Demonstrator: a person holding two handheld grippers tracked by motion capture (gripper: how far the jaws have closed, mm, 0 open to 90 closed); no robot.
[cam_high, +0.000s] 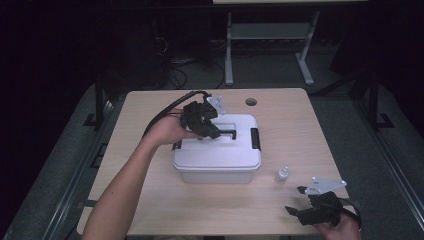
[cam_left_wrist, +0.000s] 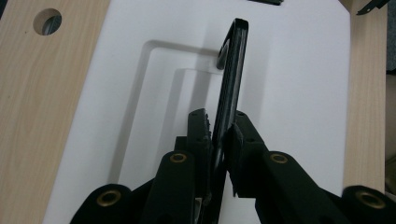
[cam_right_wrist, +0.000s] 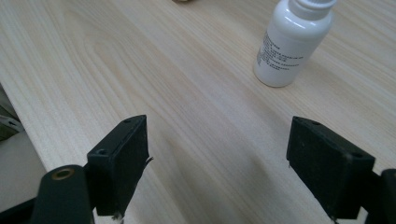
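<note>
A white plastic box (cam_high: 217, 155) with black side latches sits at the middle of the wooden table. Its black carry handle (cam_left_wrist: 232, 79) stands raised out of the recess in the lid (cam_left_wrist: 303, 84). My left gripper (cam_high: 209, 129) is over the lid and shut on that handle, with the jaws pinching its lower part (cam_left_wrist: 220, 135). A small white bottle (cam_high: 282, 175) stands to the right of the box and appears close by in the right gripper view (cam_right_wrist: 292, 42). My right gripper (cam_high: 300, 201) hovers near the front right edge, open, with bare table between its jaws (cam_right_wrist: 217, 154).
A round cable hole (cam_high: 251, 102) lies in the table behind the box, also seen beside the lid (cam_left_wrist: 48, 21). The table's front edge (cam_right_wrist: 28, 126) is just under the right gripper. Desk legs and cables stand beyond the far edge.
</note>
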